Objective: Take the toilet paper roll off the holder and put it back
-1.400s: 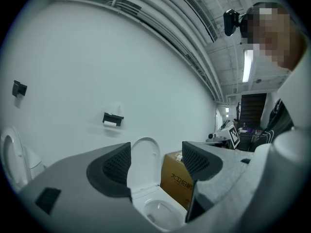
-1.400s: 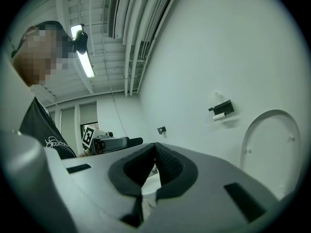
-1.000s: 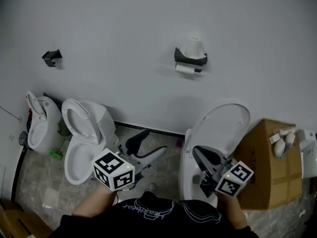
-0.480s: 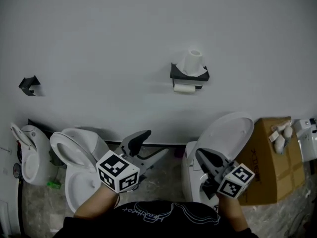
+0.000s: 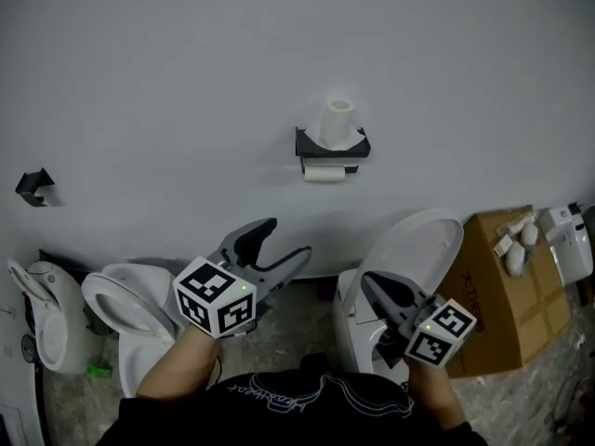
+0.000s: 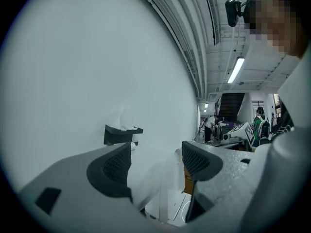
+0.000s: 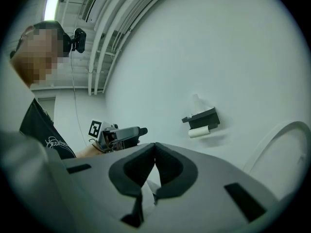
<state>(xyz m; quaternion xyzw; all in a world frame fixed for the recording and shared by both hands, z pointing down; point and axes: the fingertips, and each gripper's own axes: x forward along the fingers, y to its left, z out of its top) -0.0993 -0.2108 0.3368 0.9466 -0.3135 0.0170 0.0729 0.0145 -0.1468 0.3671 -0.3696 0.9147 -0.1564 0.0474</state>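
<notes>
A black holder [image 5: 331,146] is fixed to the white wall. A white toilet paper roll [image 5: 323,172] hangs under it, and a second roll [image 5: 337,123] stands upright on its top. The holder [image 6: 120,133] also shows in the left gripper view, and the holder [image 7: 202,118] with its hanging roll [image 7: 199,131] in the right gripper view. My left gripper [image 5: 277,245] is open and empty, below and left of the holder. My right gripper [image 5: 370,285] is shut on nothing, low at the right over a toilet, well below the holder.
A white toilet with raised lid [image 5: 411,253] stands under the right gripper. Two more toilets [image 5: 121,307] stand at the left. A cardboard box [image 5: 504,286] sits at the right. A small black bracket [image 5: 33,186] is on the wall far left.
The view has swung so the holder sits lower and further left in the frame. My left gripper has risen toward the wall. The right gripper has stayed low and shut.
</notes>
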